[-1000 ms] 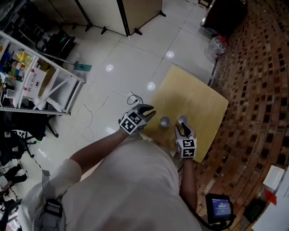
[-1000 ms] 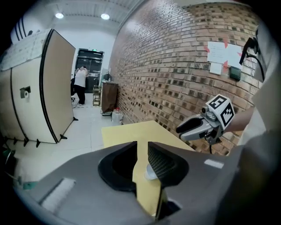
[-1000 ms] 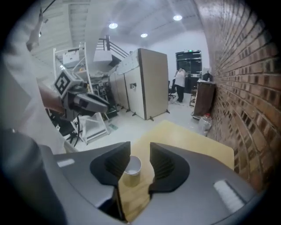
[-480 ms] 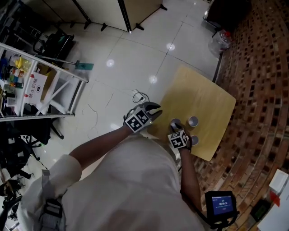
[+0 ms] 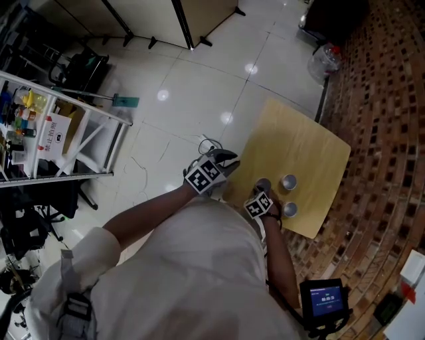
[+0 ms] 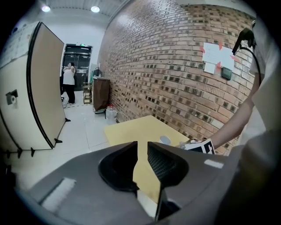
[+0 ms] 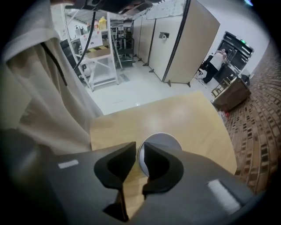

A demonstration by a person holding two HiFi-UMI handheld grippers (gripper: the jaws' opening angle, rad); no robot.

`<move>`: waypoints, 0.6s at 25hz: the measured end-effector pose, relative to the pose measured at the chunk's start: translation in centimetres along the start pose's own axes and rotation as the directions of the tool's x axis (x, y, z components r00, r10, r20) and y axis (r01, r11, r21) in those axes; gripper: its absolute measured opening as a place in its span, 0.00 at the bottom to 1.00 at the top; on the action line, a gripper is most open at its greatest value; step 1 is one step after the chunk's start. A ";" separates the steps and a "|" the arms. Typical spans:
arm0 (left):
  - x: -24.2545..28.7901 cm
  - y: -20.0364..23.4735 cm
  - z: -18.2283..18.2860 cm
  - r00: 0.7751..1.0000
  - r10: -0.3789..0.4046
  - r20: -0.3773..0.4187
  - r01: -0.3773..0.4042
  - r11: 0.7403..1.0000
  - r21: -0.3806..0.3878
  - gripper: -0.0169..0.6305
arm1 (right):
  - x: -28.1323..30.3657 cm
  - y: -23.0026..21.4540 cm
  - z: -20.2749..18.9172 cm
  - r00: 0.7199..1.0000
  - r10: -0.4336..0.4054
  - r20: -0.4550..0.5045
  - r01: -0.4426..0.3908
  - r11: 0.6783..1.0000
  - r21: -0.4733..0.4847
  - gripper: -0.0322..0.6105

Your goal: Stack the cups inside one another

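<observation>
Three small grey cups stand apart on the square wooden table [image 5: 302,143]: one near-left [image 5: 263,183], one to its right [image 5: 288,182], one nearer me [image 5: 289,209]. My right gripper [image 5: 263,194] points steeply down at the near-left cup. In the right gripper view its jaws [image 7: 139,154] straddle that cup's rim [image 7: 160,139], one jaw outside and one inside. They have just been closing, and a slim gap still shows beside the rim. My left gripper [image 5: 228,161] hovers at the table's left edge, jaws [image 6: 142,151] slightly apart with nothing between them.
A brick wall [image 5: 385,133] borders the table's right side. A white shelf rack [image 5: 60,126] stands at the left and beige partition panels [image 5: 199,13] at the back. A clear jug [image 5: 319,66] sits on the floor beyond the table. A person [image 6: 69,83] stands far off.
My right gripper came down and tipped downward from the table's near edge onto the near-left cup. The left gripper drifted slightly along the table's left edge.
</observation>
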State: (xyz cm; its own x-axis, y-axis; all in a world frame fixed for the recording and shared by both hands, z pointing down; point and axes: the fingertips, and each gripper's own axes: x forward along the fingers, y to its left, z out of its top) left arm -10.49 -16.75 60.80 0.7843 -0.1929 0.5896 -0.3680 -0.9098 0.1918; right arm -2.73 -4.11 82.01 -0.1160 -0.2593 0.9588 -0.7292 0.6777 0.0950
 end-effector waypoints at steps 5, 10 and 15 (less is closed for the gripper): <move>0.5 0.0 0.1 1.000 0.001 -0.007 -0.001 1.000 0.001 0.17 | 0.2 -0.2 -0.3 1.000 -0.018 0.006 0.018 0.999 0.033 0.09; 0.9 -0.5 0.3 1.000 -0.001 -0.010 0.001 1.000 0.010 0.16 | -1.1 -0.8 -0.7 0.999 -0.028 0.034 0.026 0.997 0.068 0.09; 1.5 -1.0 0.5 1.000 -0.004 -0.012 0.004 1.000 0.008 0.16 | -3.8 -2.3 -0.7 0.994 -0.066 0.084 0.058 0.994 0.091 0.09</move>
State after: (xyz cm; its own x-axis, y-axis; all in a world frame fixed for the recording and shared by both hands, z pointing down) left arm -8.71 -16.31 61.11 0.7796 -0.1851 0.5983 -0.3609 -0.9136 0.1875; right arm -0.17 -4.18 78.37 -0.1236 -0.3600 0.9247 -0.7933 0.5956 0.1258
